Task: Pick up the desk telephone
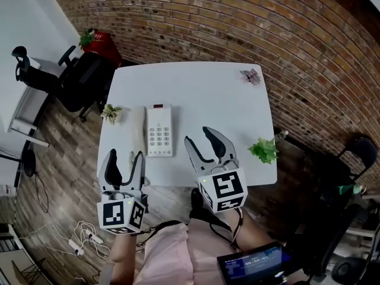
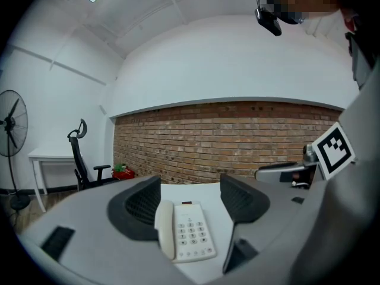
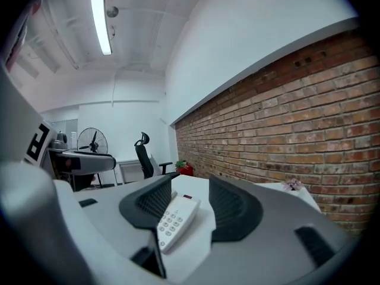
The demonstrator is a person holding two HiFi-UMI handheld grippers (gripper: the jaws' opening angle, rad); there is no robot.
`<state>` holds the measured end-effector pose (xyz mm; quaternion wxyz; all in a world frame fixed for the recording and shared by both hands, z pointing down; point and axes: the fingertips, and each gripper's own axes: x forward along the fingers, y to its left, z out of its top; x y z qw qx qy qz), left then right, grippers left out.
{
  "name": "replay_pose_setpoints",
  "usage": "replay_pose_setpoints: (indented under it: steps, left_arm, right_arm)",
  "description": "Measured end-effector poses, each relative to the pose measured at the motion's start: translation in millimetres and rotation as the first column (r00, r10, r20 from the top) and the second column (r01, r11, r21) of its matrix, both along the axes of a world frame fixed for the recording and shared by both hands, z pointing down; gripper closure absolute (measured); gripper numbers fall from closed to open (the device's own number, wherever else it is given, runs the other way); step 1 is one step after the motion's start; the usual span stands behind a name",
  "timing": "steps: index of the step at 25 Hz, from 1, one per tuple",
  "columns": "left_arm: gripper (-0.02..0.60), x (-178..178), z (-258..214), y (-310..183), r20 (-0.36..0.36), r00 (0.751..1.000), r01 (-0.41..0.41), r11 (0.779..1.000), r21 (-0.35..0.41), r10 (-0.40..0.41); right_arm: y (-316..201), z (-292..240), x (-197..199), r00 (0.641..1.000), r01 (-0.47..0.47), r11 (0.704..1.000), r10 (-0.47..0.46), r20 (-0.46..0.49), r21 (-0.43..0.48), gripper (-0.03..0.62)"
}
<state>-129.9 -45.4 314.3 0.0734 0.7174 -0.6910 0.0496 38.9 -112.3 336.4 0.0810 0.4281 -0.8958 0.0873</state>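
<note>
A white desk telephone (image 1: pixel 154 130) with a keypad and a handset on its left lies near the front left of the white table (image 1: pixel 196 94). My left gripper (image 1: pixel 123 159) hovers at the table's front edge, just short of the phone, jaws apart and empty. My right gripper (image 1: pixel 205 141) is over the table to the phone's right, also open with nothing between its fingers. In the left gripper view the telephone (image 2: pixel 184 230) sits ahead between the jaws of the left gripper (image 2: pixel 190 200). The right gripper view shows the telephone (image 3: pixel 175 218) ahead, partly behind the left jaw of the right gripper (image 3: pixel 193 203).
Small green plants stand left of the phone (image 1: pixel 111 113) and at the table's right edge (image 1: pixel 264 150); a pink flower (image 1: pixel 251 76) sits at the far right corner. Office chairs (image 1: pixel 77 79) stand left of the table. A brick wall (image 1: pixel 237 22) runs behind.
</note>
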Motion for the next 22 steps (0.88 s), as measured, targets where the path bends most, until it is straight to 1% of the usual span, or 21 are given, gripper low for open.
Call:
replay_pose_setpoints:
  steps: [6, 10, 15, 18, 22]
  left_arm:
    - [0.262, 1.9, -4.8, -20.5, -0.002, 1.0, 0.002, 1.0, 0.01, -0.002]
    - [0.262, -7.1, -14.5, -31.2, -0.002, 1.0, 0.022, 0.999, 0.031, -0.022]
    - [0.261, -23.2, -17.4, -40.4, -0.006, 0.999, 0.044, 0.998, 0.037, -0.043]
    - [0.261, -33.4, -13.3, -50.8, -0.011, 0.999, 0.042, 0.999, 0.03, -0.042]
    - [0.258, -41.4, 3.9, -72.0, -0.03, 0.999, 0.012, 1.0, -0.01, -0.012]
  right_arm:
    - [-28.1, -10.2, -6.5, 0.999, 0.032, 0.999, -0.032, 0.012, 0.017, 0.39]
    - [-44.0, -23.1, -16.4, 0.999, 0.048, 0.998, -0.049, 0.016, 0.043, 0.39]
    - [-54.1, -23.5, -29.3, 0.998, 0.066, 0.997, -0.066, 0.008, 0.044, 0.39]
    - [-63.0, -19.8, -37.7, 0.998, 0.064, 0.997, -0.064, 0.002, 0.036, 0.39]
    - [-80.9, -7.1, -47.7, 0.999, 0.051, 0.999, -0.051, -0.007, 0.006, 0.387]
